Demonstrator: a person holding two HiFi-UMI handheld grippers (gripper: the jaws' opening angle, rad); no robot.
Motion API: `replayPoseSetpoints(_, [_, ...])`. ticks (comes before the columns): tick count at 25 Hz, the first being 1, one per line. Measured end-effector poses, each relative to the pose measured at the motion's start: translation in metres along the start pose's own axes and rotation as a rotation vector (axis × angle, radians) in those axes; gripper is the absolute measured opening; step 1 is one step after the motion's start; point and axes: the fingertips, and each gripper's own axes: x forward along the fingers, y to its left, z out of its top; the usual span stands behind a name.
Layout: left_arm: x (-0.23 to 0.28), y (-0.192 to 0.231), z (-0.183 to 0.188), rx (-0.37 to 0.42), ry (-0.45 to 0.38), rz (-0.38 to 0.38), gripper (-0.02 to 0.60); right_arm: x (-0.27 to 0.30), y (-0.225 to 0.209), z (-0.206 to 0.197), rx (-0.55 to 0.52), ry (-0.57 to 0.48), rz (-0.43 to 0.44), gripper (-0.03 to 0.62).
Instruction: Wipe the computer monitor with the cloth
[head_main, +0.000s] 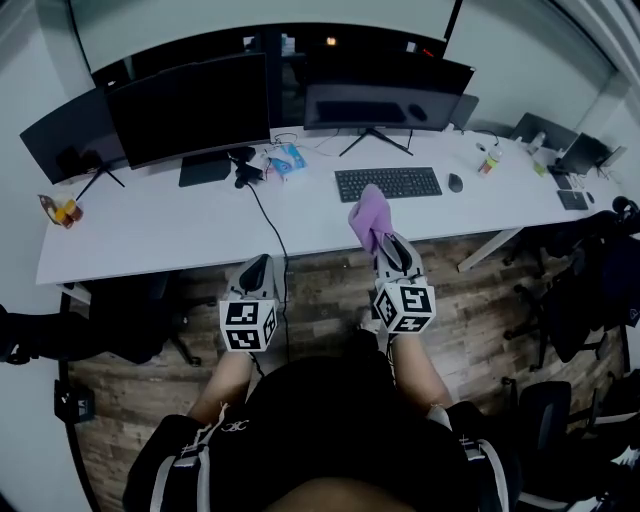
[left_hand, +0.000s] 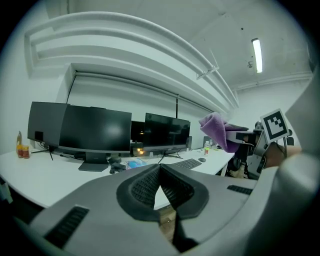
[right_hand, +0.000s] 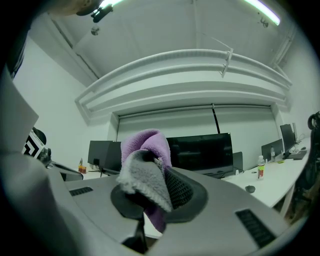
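Note:
A purple and grey cloth (head_main: 368, 215) is clamped in my right gripper (head_main: 383, 240), which is held over the desk's front edge, below the keyboard (head_main: 388, 183). The cloth (right_hand: 145, 165) bulges out of the jaws in the right gripper view, in front of a dark monitor (right_hand: 200, 151). Two large black monitors (head_main: 190, 108) (head_main: 385, 88) stand on the white desk (head_main: 170, 225). My left gripper (head_main: 256, 275) is shut and empty, short of the desk edge. Its pads (left_hand: 176, 187) meet in the left gripper view, where the cloth (left_hand: 218, 131) shows at the right.
On the desk lie a mouse (head_main: 455, 182), a blue packet (head_main: 288, 160), a webcam with a cable (head_main: 246, 175) and small bottles (head_main: 487, 158). A third monitor (head_main: 62, 148) stands at the far left. Office chairs (head_main: 570, 300) crowd the wooden floor on the right.

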Motion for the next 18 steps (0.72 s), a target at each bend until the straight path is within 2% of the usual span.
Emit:
replayPoseSetpoints(4, [0.051, -0.004, 0.011, 0.009, -0.004, 0.024, 0.012, 0.04, -0.043, -0.004, -0.006, -0.001, -0.001, 0.057])
replayPoseSetpoints(9, [0.143, -0.016, 0.037, 0.002, -0.02, 0.051, 0.012, 0.108, -0.111, -0.003, -0.002, -0.009, 0.021, 0.057])
replayPoseSetpoints(18, [0.316, -0.079, 0.078, 0.008, 0.014, 0.062, 0.012, 0.215, -0.26, 0.002, 0.012, 0.008, 0.063, 0.057])
